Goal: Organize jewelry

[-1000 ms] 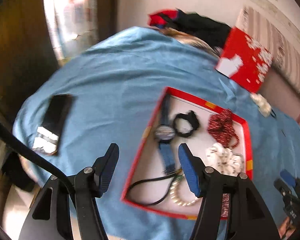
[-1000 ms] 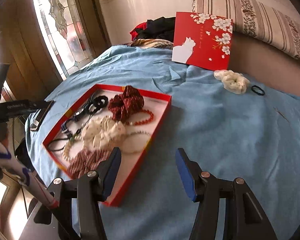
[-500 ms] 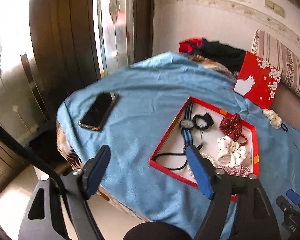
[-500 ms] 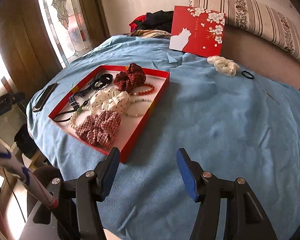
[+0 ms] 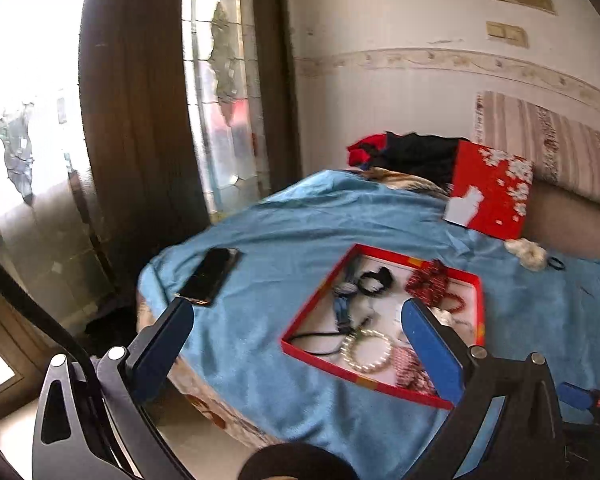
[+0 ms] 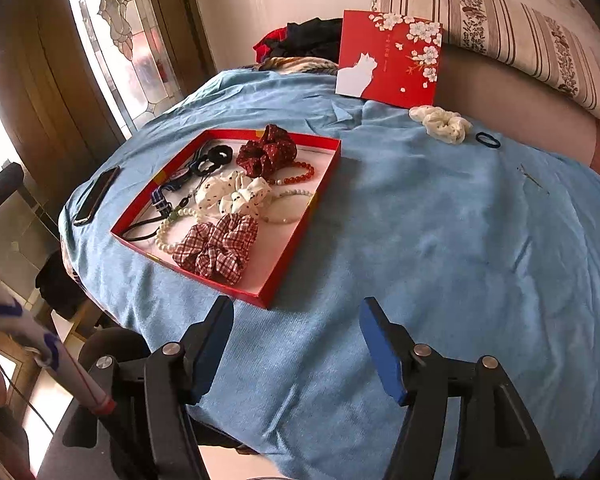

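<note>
A red tray (image 6: 300, 236) (image 5: 312, 300) lies on the blue cloth. It holds a checked scrunchie (image 6: 216, 246), a white dotted scrunchie (image 6: 232, 194), a dark red scrunchie (image 6: 266, 152), a pearl bracelet (image 5: 366, 350), a red bead bracelet (image 6: 300, 172), a watch (image 5: 344, 292) and black hair ties (image 6: 214, 158). A white scrunchie (image 6: 440, 124) and a black hair tie (image 6: 488, 140) lie on the cloth outside the tray. My left gripper (image 5: 296, 320) is open and empty, back from the table's edge. My right gripper (image 6: 296, 320) is open and empty, above the cloth in front of the tray.
A black phone (image 5: 210, 276) (image 6: 96, 196) lies left of the tray. A red box lid (image 6: 390, 60) with a white cat leans against a striped cushion (image 6: 500, 32) at the back. Dark clothes (image 6: 304, 40) are piled behind. A thin pin (image 6: 530, 176) lies at the right.
Both grippers have pulled back and up from the tray. The left one now hangs off the table's near edge. Nothing on the table has moved.
</note>
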The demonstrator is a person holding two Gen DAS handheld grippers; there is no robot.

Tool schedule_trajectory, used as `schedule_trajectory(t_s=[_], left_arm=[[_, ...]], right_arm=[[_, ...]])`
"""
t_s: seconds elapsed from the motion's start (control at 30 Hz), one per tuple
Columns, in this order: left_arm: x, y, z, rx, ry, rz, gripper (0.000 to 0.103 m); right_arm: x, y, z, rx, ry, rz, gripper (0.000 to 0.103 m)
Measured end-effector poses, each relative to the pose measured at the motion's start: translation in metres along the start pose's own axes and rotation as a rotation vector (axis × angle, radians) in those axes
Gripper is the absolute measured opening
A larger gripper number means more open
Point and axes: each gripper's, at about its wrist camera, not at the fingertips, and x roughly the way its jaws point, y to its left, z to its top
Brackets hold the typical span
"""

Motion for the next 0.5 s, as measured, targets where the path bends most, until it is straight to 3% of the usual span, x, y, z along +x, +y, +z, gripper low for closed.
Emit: schedule_trajectory(t_s=[0.17, 0.3, 0.5], left_arm=[[0.016, -0.004, -0.011, -0.040, 0.123, -0.117, 0.103], [0.036, -0.014, -0.027, 0.002, 0.236, -0.114, 0.103], [0.044, -0.018, -0.040, 0.037, 0.287, -0.122, 0.103]], right_arm=[[0.006, 0.003, -0.001, 0.003, 0.024, -0.018, 0.070], [0.010, 0.003, 0.000, 0.006, 0.041, -0.036, 0.070], [0.014, 0.007, 0.000, -0.005, 0.056, -0.055, 0.070]])
